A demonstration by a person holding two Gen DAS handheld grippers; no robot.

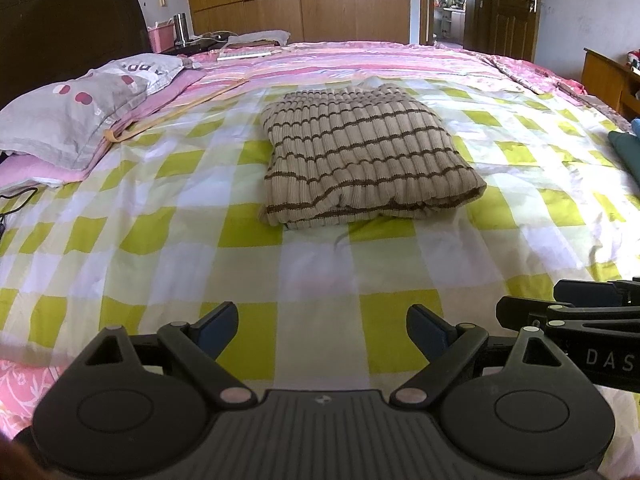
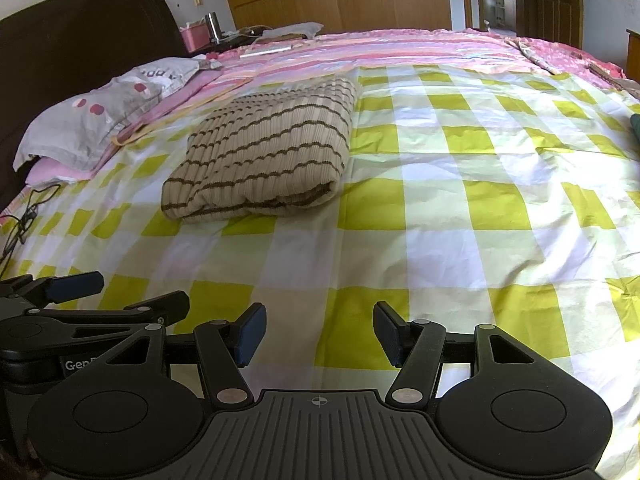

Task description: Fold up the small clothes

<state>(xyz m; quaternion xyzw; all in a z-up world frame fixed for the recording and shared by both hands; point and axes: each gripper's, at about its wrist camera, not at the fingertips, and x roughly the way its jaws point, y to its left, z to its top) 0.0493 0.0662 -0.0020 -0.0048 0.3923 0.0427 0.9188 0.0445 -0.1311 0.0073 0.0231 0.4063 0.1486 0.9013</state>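
Bed with a green checked sheet (image 1: 248, 236), folded striped sweater (image 1: 368, 156) in its middle, left gripper (image 1: 322, 330) and right gripper (image 2: 320, 334) near the sweater, both apart, holding nothing.

Folded striped knit top on the checked bedspread

The knit top (image 1: 370, 156) is ribbed beige with thin wavy dark-brown stripes running across it; it lies flat on the green-and-white checked bedspread (image 1: 280, 264), already folded into a compact, roughly square bundle several layers thick; the rounded fold faces the near side of the bedspread, where the stacked edges and a brown-trimmed hem show; its far edge reaches almost to where the checks end; nothing rests on it or touches it; in the right wrist view it sits left of the bedspread's middle (image 2: 264, 152).
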